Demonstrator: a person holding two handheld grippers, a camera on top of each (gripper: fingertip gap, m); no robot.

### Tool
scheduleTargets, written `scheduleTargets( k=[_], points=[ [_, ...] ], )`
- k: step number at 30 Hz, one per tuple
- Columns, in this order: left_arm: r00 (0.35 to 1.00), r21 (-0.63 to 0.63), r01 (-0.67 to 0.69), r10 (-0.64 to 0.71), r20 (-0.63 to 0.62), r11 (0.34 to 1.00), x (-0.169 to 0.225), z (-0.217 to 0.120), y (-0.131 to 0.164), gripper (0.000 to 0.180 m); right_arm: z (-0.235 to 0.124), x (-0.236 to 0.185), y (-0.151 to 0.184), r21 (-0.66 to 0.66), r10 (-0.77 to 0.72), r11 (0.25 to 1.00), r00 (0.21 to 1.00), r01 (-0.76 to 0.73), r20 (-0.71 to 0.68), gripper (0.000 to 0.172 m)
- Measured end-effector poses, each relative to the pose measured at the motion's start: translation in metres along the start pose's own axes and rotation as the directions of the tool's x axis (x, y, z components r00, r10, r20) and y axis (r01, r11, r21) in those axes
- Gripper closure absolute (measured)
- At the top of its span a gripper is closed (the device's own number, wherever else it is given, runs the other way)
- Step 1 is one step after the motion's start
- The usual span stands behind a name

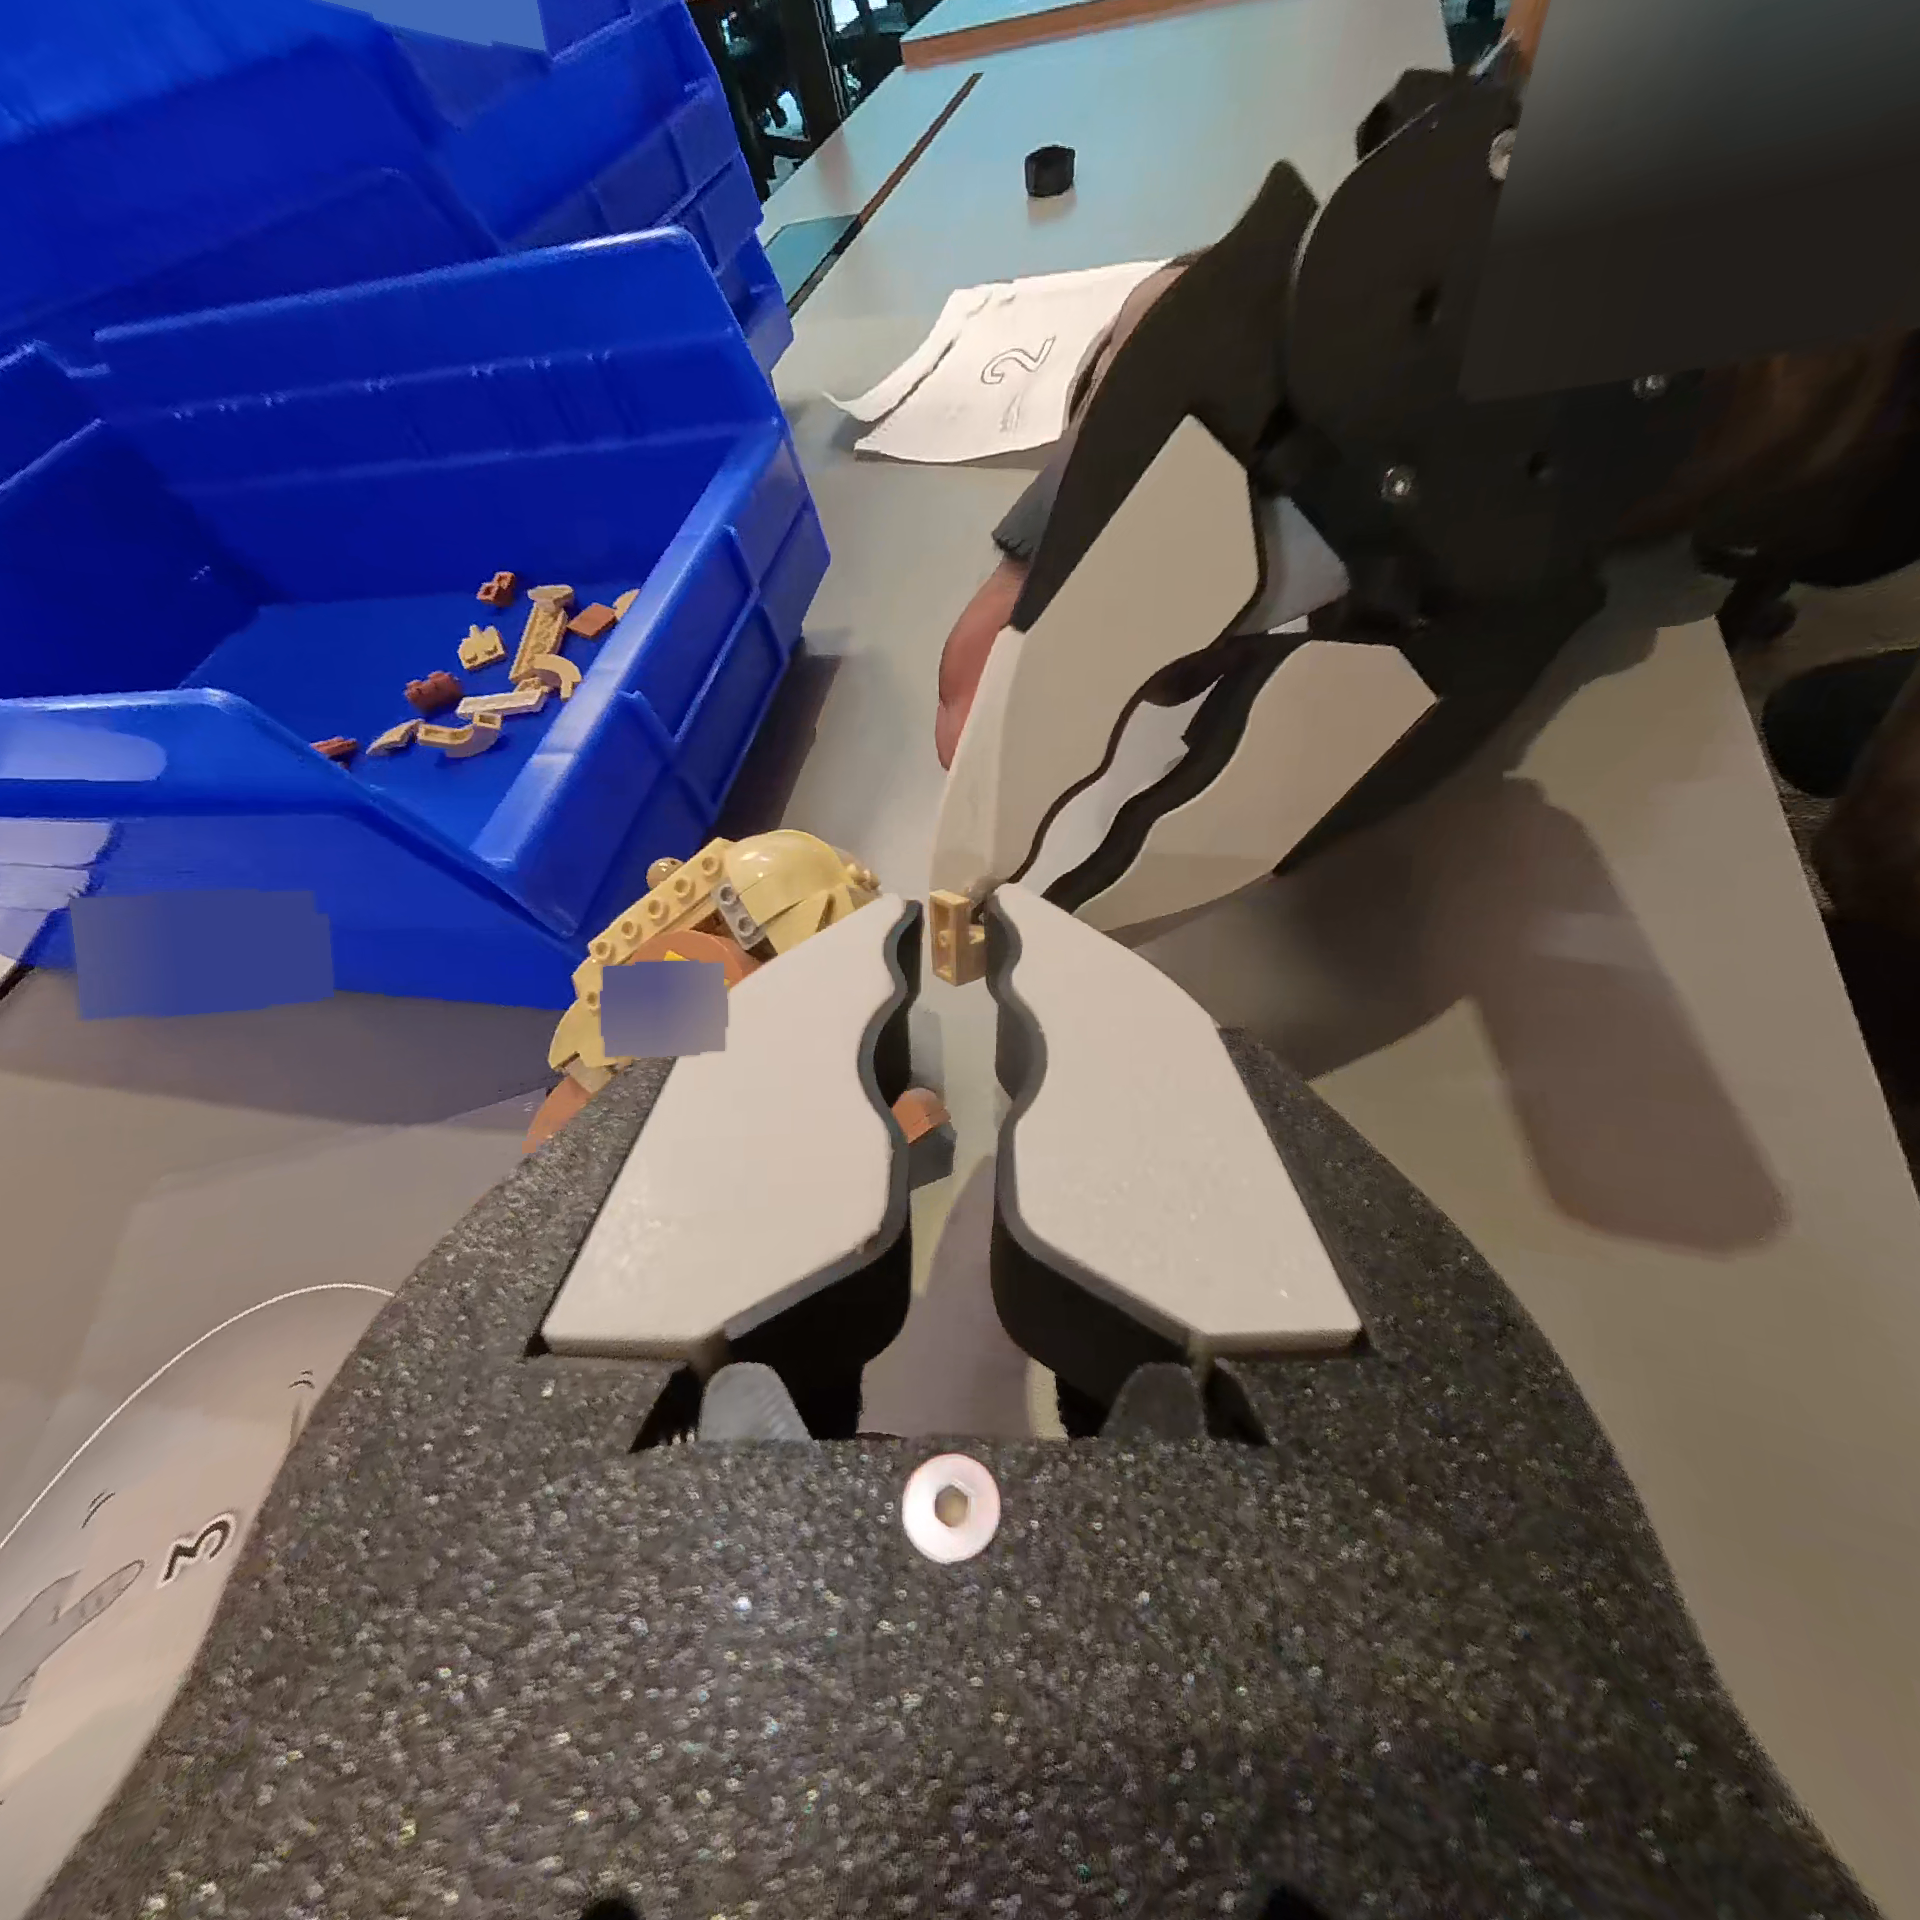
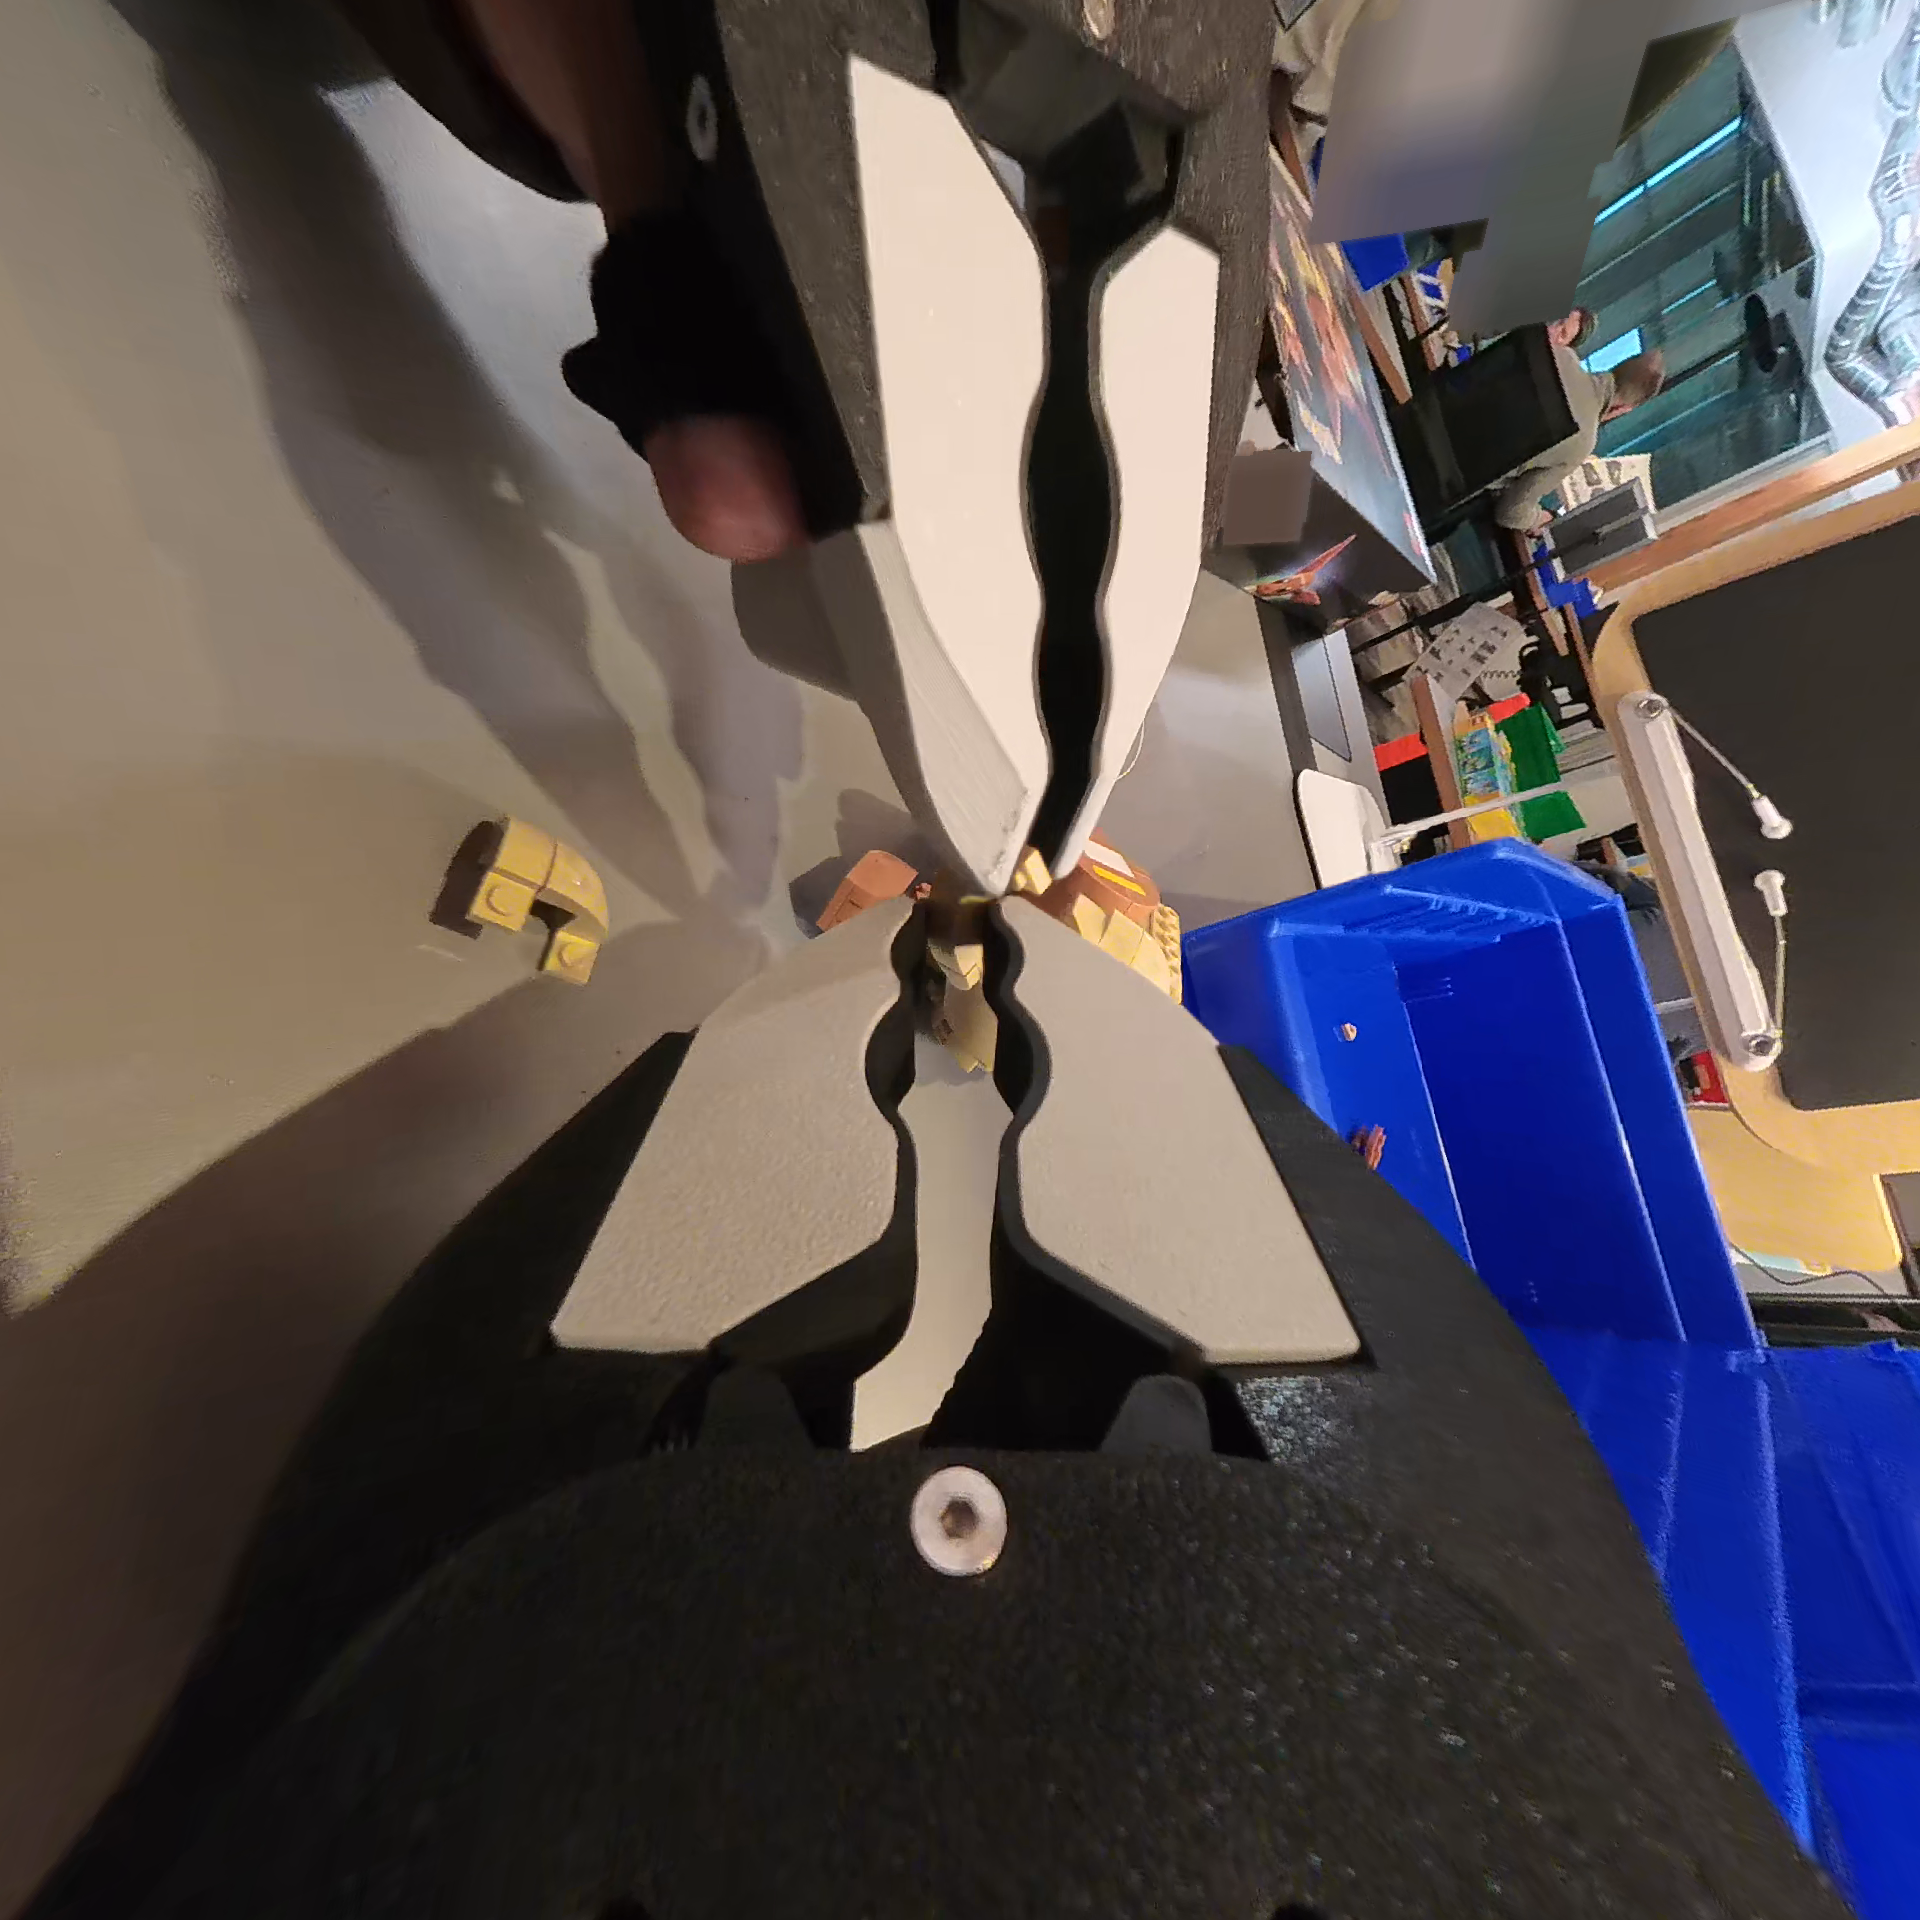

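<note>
**Left wrist view.** The left tongs [image 1: 954,935] are clenched on one small tan brick [image 1: 951,937], held up off the grey worktop [image 1: 1455,1195] just right of the front blue bin [image 1: 644,727]. The right tongs [image 1: 987,891] come down from the upper right, farther from the bin. Their two tips are nipped together on one small brownish bit [image 1: 980,889] that touches the top corner of the tan brick. One half-built tan and brown model [image 1: 727,914] sits against the bin's near corner, partly hidden behind the left finger. Inside the bin lie about a dozen loose tan and brown pieces [image 1: 509,675]. More blue bins are stacked behind it; I cannot count them for sure. There are two paper sheets, one [image 1: 987,384] beyond the bin to its right and one [image 1: 156,1507] on the near side of it. One small black object [image 1: 1051,171] stands far behind the bin.

**Right wrist view.** The picture is turned, so the blue bin [image 2: 1455,1039] stands at the right. The right tongs [image 2: 956,920] are nearly closed with something brown at the tips, and the model [image 2: 1122,920] shows behind them, next to the bin. The left tongs [image 2: 1023,878] reach down from above, pinching a tan corner. One hand [image 2: 717,436] in a black fingerless glove holds them. Well away from the bin lies one tan arch-shaped piece [image 2: 530,904]. One brown block [image 2: 857,883] lies between it and the tips.
</note>
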State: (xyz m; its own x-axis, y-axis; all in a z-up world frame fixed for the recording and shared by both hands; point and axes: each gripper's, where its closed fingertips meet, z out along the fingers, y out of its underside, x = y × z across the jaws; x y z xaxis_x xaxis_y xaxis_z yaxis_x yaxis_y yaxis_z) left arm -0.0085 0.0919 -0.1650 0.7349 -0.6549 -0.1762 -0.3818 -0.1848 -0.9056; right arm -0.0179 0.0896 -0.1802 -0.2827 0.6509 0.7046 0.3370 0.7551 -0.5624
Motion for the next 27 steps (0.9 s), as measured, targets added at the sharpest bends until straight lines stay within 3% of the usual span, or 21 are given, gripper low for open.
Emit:
scheduleTargets(
  k=[5, 8, 12, 14, 17, 20, 21, 24, 27],
  points=[
    [1.0, -0.003, 0.02, -0.02, -0.017, 1.0, 0.0, 0.0, 0.002, 0.173, -0.001, 0.0, -0.001, 0.0, -0.063, 0.998, 0.998, 0.063, -0.028, 0.162],
    [0.99, 0.036, 0.133, -0.131, -0.053, 0.99, -0.004, -0.003, -0.002, 0.174, -0.003, 0.003, -0.005, 0.015, -0.068, 0.998, 0.996, 0.068, -0.052, 0.162],
    [0.936, 0.175, 0.346, -0.352, -0.001, 0.922, -0.046, -0.024, -0.01, 0.175, -0.003, 0.006, 0.0, 0.009, -0.066, 0.998, 0.996, 0.066, -0.053, 0.162],
    [0.91, 0.209, 0.411, -0.414, -0.034, 0.887, -0.056, -0.03, -0.011, 0.175, -0.004, 0.019, 0.001, 0.018, -0.023, 1.0, 0.996, 0.024, -0.089, 0.162],
    [0.909, 0.195, 0.411, -0.416, -0.014, 0.891, -0.058, -0.026, -0.005, 0.175, -0.006, 0.068, 0.014, 0.022, 0.099, 0.995, 0.968, -0.096, -0.23, 0.162],
    [0.924, 0.172, 0.377, -0.382, -0.002, 0.91, -0.052, -0.02, -0.002, 0.174, -0.011, 0.132, 0.05, -0.011, 0.243, 0.962, 0.877, -0.271, -0.414, 0.159],
    [0.928, 0.173, 0.367, -0.372, -0.001, 0.914, -0.051, -0.019, -0.003, 0.174, -0.01, 0.144, 0.066, -0.032, 0.285, 0.943, 0.854, -0.33, -0.435, 0.15],
    [0.928, 0.203, 0.368, -0.371, -0.022, 0.908, -0.049, -0.021, -0.007, 0.174, -0.009, 0.15, 0.093, -0.011, 0.403, 0.895, 0.816, -0.447, -0.415, 0.141],
    [0.904, 0.251, 0.427, -0.415, -0.103, 0.868, -0.047, -0.025, -0.016, 0.174, -0.011, 0.135, 0.07, 0.077, 0.38, 0.923, 0.857, -0.378, -0.349, 0.141]
  ],
)
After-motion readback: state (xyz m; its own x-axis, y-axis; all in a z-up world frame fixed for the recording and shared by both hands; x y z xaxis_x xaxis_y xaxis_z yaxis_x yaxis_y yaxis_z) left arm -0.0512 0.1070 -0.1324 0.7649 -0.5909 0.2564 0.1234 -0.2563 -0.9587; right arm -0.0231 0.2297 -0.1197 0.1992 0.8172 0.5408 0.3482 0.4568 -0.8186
